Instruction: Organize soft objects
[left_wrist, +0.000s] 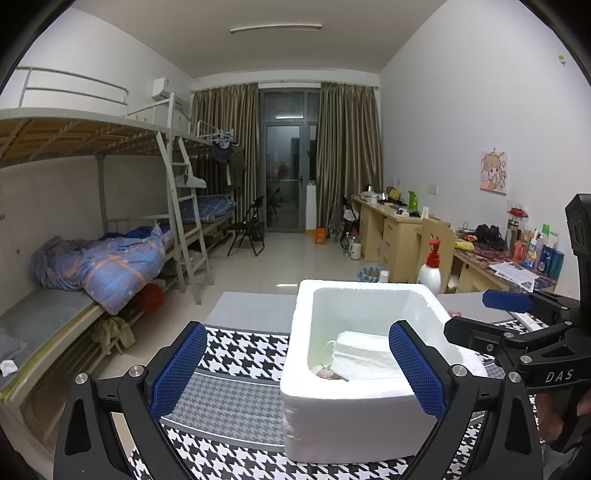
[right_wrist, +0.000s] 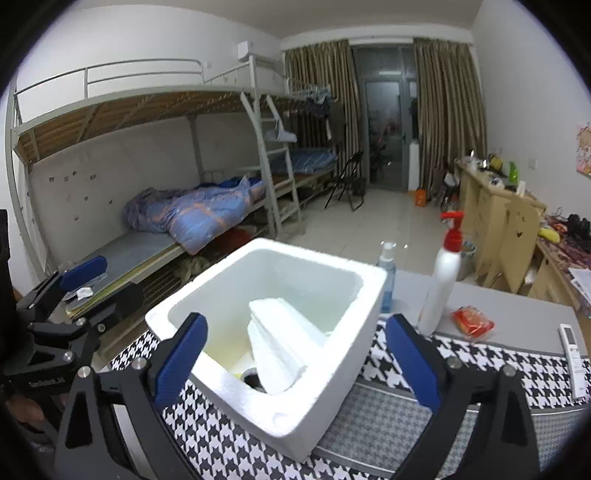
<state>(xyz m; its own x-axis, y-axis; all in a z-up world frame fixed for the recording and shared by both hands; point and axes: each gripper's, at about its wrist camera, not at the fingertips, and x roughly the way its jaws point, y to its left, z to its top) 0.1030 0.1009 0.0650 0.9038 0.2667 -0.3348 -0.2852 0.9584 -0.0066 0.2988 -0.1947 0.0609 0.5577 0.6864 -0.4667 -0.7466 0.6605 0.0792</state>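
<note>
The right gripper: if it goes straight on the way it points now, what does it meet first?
Most likely the folded white towel inside the white foam box. The right gripper hangs over the box's near rim with open jaws; depth is unclear, so that rim could come first.

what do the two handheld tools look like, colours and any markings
Both tools match: the left tool and the right tool have black angular frames with triangular cut-outs and round silver bolts at the joints. Each finger carries a blue pad with a fine mesh texture. Seen from the left wrist camera, the right tool's body bears white "DAS" lettering. No cables or sleeves can be seen.
</note>
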